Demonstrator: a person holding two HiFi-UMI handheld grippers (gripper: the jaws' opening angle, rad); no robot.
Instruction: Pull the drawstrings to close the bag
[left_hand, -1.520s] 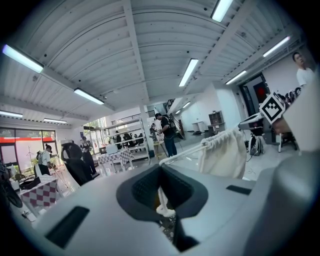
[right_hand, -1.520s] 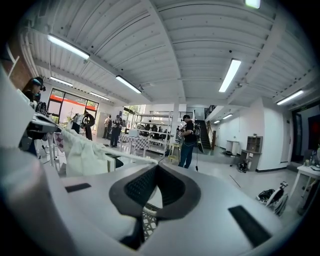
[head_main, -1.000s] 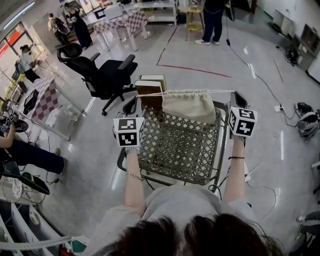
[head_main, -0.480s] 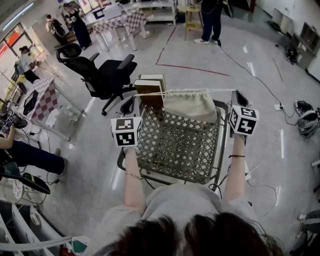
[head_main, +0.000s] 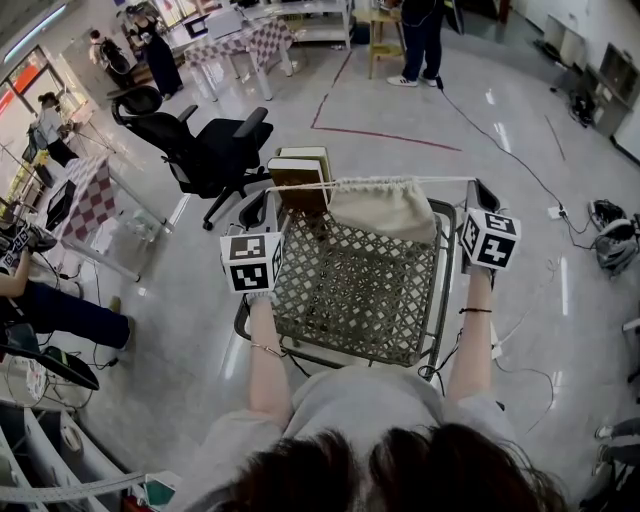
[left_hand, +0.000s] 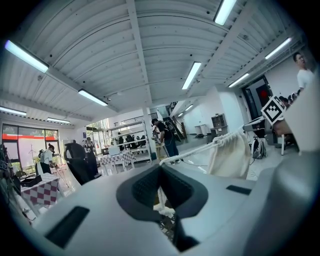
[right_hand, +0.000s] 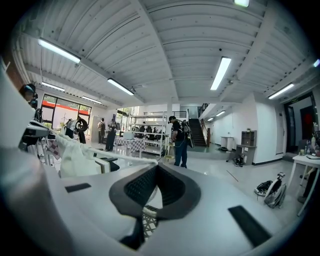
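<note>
Cream bag (head_main: 385, 208) hangs upper centre of the head view, mouth gathered, just above the lattice cart (head_main: 350, 290); its drawstrings (head_main: 300, 187) stretch taut out to both sides; left gripper (left_hand: 160, 170) pinched tight on one cord, right gripper (right_hand: 156, 167) pinched tight on the other; black office chair (head_main: 215, 150) stands upper left.

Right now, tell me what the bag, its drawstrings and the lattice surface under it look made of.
The bag looks like cream woven cloth, likely cotton or canvas, with a matte finish. It sags in soft folds under a gathered top. The drawstrings look like thin pale cord, probably cotton, stretched straight to either side. The lattice surface is brownish criss-cross strips with open gaps, perhaps rattan or a plastic weave. The look leaves that open.
</note>
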